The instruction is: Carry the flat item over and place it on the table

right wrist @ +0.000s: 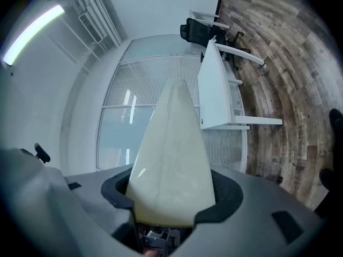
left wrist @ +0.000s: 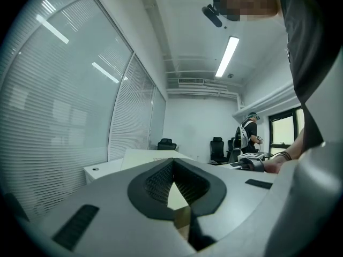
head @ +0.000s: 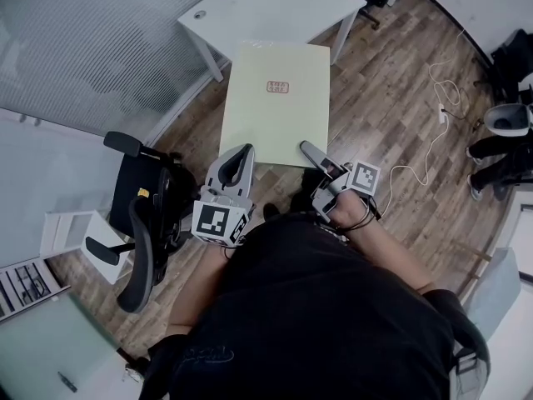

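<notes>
Flat board (head: 277,102), pale: held in air, far edge toward white surface's (head: 250,7) near edge. Left gripper (head: 236,167), right gripper (head: 315,155): jaws clamped on board's near edge. Step, judged: carrying. Next: advance over surface, lower flat.
</notes>
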A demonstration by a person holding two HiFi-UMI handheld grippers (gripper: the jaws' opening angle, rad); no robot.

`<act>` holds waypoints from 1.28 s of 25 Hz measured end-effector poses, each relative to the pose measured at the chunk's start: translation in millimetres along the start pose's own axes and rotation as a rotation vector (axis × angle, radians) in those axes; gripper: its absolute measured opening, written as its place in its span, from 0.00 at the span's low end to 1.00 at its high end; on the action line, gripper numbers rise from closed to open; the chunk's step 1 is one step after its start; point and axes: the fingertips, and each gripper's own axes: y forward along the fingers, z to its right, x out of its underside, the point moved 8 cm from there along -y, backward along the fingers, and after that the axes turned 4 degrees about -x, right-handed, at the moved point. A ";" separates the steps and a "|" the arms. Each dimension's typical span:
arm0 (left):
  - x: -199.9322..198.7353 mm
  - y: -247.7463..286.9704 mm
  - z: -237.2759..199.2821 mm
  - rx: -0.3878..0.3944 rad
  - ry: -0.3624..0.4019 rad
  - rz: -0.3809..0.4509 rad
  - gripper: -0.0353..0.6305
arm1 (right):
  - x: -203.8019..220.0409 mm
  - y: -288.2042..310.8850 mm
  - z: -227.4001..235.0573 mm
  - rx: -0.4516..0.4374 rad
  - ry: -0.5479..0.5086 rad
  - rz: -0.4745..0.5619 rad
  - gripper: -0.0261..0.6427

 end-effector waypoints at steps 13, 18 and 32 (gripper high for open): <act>-15.7 140.1 19.5 -0.016 -0.041 0.008 0.07 | -144.9 13.3 7.5 0.013 -0.033 -0.059 0.47; -26.4 193.3 43.8 0.000 -0.050 0.029 0.07 | -199.6 -2.1 1.5 0.010 -0.048 -0.057 0.47; -10.8 245.4 66.0 0.075 -0.051 -0.024 0.07 | -242.0 -32.7 22.0 0.034 -0.037 0.031 0.47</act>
